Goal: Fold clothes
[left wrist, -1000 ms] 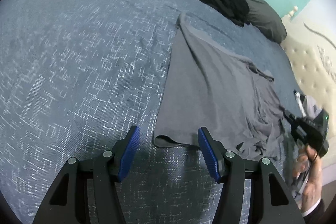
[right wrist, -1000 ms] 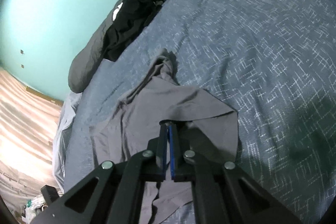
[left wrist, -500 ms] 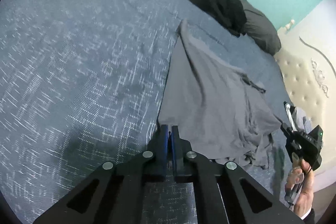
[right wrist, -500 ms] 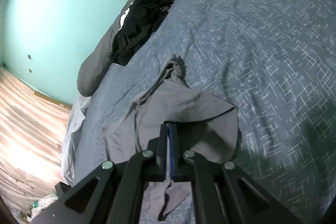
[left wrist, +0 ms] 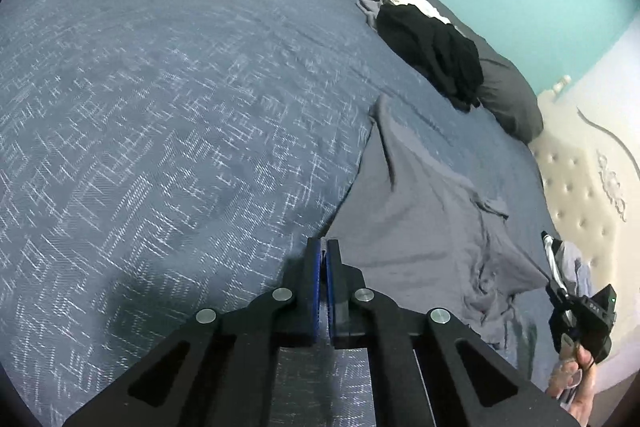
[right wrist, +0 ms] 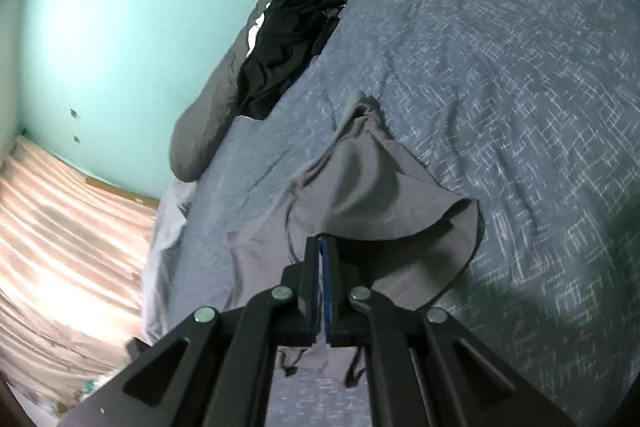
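A grey garment [left wrist: 420,223] lies spread on the blue patterned bedspread [left wrist: 160,131]. My left gripper [left wrist: 323,247] is shut on the garment's near left corner, and the cloth stretches away from its tips. In the right wrist view my right gripper [right wrist: 322,243] is shut on another edge of the same grey garment [right wrist: 372,195], lifting it into a tent. That right gripper [left wrist: 554,281] also shows at the far right of the left wrist view, held by a hand [left wrist: 576,383], with the cloth pulled taut toward it.
A heap of black clothes [left wrist: 432,47] lies against a long dark grey pillow [left wrist: 504,87] at the bed's far edge. A cream tufted headboard [left wrist: 580,187] stands to the right. A teal wall [right wrist: 120,7] and striped floor [right wrist: 60,247] lie beyond the bed.
My left gripper went from open over the garment's corner to shut on it, then lifted it. The right gripper rose with its held edge, pulling the cloth tauter.
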Available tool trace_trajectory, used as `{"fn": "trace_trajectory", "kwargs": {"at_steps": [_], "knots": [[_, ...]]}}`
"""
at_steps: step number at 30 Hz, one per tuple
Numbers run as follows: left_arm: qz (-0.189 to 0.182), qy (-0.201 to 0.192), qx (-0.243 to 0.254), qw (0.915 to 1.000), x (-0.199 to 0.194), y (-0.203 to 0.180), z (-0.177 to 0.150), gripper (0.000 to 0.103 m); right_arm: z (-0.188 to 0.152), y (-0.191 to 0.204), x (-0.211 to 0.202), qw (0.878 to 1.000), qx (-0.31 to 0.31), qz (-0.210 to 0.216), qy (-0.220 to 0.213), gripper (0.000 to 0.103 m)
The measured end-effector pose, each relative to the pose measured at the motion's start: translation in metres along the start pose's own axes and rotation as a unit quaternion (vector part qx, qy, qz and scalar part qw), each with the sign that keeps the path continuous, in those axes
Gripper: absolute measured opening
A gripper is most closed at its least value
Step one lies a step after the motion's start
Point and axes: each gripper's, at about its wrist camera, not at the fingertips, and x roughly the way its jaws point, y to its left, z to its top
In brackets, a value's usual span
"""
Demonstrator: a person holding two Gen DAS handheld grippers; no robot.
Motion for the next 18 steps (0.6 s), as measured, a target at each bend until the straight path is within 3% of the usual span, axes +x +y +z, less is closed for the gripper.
{"fn": "trace_trajectory", "kwargs": {"at_steps": [7,14,15,18], "knots": [[0.011,-0.005,-0.004,0.9999,-0.003,0.004,0.002,0.002,0.005,-0.001,-0.007,1.0,-0.001,-0.013,-0.006,0.001],[0.017,0.007,-0.009,0.9998,0.006,0.008,-0.001,0.002,-0.003,-0.02,0.021,0.998,0.021,-0.035,0.044,0.004],[0.015,0.008,-0.011,0.9998,0.006,0.009,-0.001,0.002,-0.002,-0.021,0.025,0.997,0.017,-0.049,0.051,0.007],[0.014,0.011,-0.012,0.9998,0.008,0.009,-0.002,0.002,-0.001,-0.037,0.029,0.996,0.055,-0.052,0.053,0.038]]}}
